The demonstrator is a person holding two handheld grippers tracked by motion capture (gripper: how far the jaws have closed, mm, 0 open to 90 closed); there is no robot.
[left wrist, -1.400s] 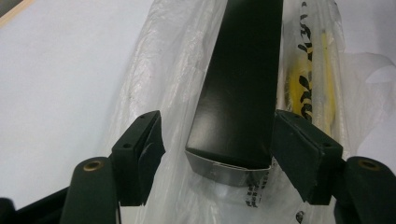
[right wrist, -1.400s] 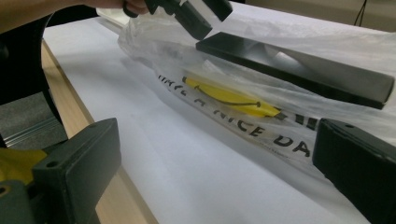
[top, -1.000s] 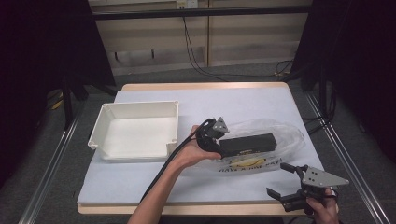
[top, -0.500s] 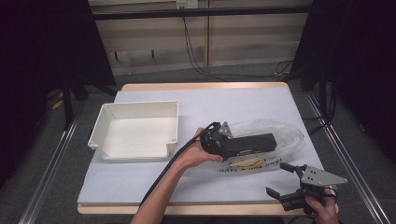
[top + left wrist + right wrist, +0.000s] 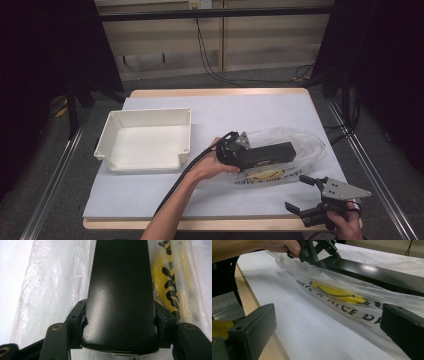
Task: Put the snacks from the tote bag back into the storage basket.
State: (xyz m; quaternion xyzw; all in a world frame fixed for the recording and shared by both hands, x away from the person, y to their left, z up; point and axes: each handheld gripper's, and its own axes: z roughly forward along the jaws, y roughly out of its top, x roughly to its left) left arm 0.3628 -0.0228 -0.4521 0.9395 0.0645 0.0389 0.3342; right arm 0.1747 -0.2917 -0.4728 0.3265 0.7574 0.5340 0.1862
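- A table [image 5: 150,205] with a pale sheet over a wooden top, its light edge showing at front and back;
- grey floor [image 5: 260,80] crossed by black cables [image 5: 210,60];
- beige panelled wall [image 5: 170,50] behind;
- dark curtains [image 5: 45,60] at both sides.

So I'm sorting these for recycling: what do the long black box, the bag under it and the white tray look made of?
Black box: smooth, semi-gloss, with a soft highlight; coated card or plastic, hard to tell. Bag: thin clear plastic film, crinkled, printed in yellow and black. White tray: matte white, rigid walls with rounded corners, probably moulded plastic.
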